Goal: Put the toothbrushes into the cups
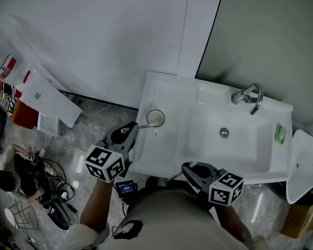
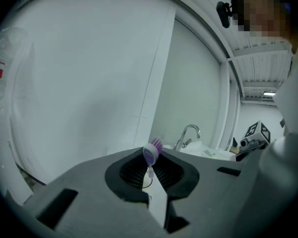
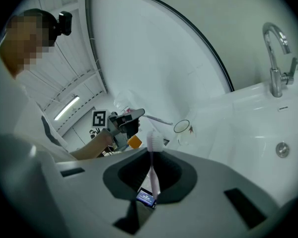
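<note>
White washbasin (image 1: 167, 95) against white wall (image 1: 94, 35), marbled floor (image 1: 91, 132).

White washstand (image 1: 164, 95) against the wall (image 1: 94, 35), clear cup (image 1: 155, 119) stood upright on its left ledge, chrome tap (image 1: 248, 97) rose behind the basin (image 1: 208, 146), drain (image 1: 224, 133) sat mid-basin, small green object (image 1: 280, 134) lay on the right rim.

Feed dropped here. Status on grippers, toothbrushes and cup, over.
Left gripper shut on purple toothbrush, tip near cup. Right gripper shut on pink toothbrush, at sink front. Nothing blocking cup.
</note>
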### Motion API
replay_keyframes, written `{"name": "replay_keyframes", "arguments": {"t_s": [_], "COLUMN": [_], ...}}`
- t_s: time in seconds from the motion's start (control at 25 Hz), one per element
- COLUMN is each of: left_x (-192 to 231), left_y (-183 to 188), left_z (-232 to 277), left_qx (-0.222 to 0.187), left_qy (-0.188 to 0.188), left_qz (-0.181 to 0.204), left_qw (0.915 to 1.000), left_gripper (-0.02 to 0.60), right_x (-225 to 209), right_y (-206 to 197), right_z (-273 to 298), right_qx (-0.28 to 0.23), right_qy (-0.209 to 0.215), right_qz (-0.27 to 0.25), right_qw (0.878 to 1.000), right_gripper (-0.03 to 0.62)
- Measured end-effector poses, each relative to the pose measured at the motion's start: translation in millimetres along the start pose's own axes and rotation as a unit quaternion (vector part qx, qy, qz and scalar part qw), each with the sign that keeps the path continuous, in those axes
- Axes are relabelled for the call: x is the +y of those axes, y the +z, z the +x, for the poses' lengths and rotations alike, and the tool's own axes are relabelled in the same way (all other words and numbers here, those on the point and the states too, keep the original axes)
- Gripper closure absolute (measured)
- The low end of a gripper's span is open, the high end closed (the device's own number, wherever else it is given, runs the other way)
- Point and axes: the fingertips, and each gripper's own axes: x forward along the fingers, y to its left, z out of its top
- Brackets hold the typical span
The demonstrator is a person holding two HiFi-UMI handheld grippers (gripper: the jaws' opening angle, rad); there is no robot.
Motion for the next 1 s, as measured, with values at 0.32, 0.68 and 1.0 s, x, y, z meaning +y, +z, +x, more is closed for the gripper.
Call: {"name": "replay_keyframes", "arguments": {"t_s": [0.32,0.68,1.0], "left_x": [8,24,33], "left_y": [-18,-43,-70], "left_z": [30,52,68], "left_qx": [0.025,0.049,0.078], "left_qy": [0.008,0.016,0.026], "left_qz": [0.002,-0.02,-0.021], "left_qw": [0.9996,0.9985,0.9964], "left_gripper": [0.543,0.543,0.543], "right_x": [-12,-16,-23], "right_y": [-2,-3,-3], "right_z": [-3,-1,-4], "right_qx": [-0.001,-0.002,-0.011], "right_qy": [0.0,-0.011,-0.028], "right_qz": [0.015,0.018,0.024], "right_qw": [1.0,1.0,0.999], "right_gripper": [0.565,0.565,0.565]}}
